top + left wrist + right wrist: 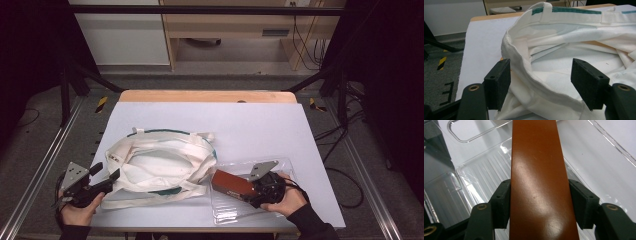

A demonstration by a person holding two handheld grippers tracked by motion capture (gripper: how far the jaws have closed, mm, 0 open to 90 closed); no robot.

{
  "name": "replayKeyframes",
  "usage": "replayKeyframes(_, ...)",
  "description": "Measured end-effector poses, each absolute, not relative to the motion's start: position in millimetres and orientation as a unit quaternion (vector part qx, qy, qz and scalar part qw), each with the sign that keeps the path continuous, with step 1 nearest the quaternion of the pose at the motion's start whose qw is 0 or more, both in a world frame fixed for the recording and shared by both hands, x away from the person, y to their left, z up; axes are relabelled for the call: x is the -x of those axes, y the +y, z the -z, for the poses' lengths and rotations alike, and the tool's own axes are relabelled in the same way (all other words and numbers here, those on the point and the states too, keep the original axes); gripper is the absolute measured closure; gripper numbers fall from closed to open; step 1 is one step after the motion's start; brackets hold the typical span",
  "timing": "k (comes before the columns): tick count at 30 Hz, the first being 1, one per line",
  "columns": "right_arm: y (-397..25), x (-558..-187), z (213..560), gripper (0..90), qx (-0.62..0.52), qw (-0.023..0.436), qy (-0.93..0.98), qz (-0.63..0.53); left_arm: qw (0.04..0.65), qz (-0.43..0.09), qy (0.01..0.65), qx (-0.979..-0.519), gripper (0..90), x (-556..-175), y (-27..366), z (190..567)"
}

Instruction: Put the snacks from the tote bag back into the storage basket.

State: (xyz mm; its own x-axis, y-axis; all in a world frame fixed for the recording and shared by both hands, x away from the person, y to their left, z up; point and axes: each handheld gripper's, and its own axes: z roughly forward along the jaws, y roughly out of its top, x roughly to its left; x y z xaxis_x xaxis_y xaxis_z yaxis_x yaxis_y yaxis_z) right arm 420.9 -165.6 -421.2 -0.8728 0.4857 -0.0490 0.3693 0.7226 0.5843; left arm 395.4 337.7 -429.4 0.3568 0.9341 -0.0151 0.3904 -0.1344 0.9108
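Observation:
A white cloth tote bag (160,167) with green trim lies open at the middle left of the table. My left gripper (107,176) is open at the bag's left edge; in the left gripper view its jaws straddle the bag's rim (524,72) without pinching it. A flat brown box (232,184) sits over a clear plastic tray (280,167) at the front right. My right gripper (252,192) is shut on the brown box (539,185), both pads pressed against its long sides.
The table is covered with a pale sheet (250,125), with a wooden strip (207,96) along the far edge. Dark frame posts and cables stand around the table. Bare sheet lies behind the bag and tray.

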Motion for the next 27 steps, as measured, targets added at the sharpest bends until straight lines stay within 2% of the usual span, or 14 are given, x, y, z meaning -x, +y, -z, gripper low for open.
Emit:
replayKeyframes(4,-168.2,-421.3,419.2,36.9,-0.247,0.11,0.912,-0.307,0.45,-0.302,0.481,-0.689,32.5,-395.2,337.9,429.5)
replayKeyframes(7,-172.1,-418.1,414.6,37.9,-0.246,0.125,0.905,-0.324,0.451,-0.301,0.481,-0.689,32.5,-395.2,337.9,429.5)
replayKeyframes(11,-175.4,-410.0,408.7,49.1,-0.261,0.131,0.89,-0.35,0.451,-0.3,0.481,-0.689,32.5,-394.9,337.6,429.5)
replayKeyframes(17,-179.4,-389.2,407.4,74.8,-0.301,0.144,0.867,-0.37,0.452,-0.302,0.481,-0.688,32.6,-394.6,337.8,429.2)
replayKeyframes(22,-180.2,-375.6,412.8,88.9,-0.314,0.15,0.86,-0.373,0.45,-0.304,0.481,-0.689,32.7,-394.3,337.8,428.9)
replayKeyframes(27,-177.2,-374.5,417.7,90.0,-0.315,0.136,0.868,-0.359,0.453,-0.303,0.481,-0.687,32.7,-394.4,337.5,428.8)
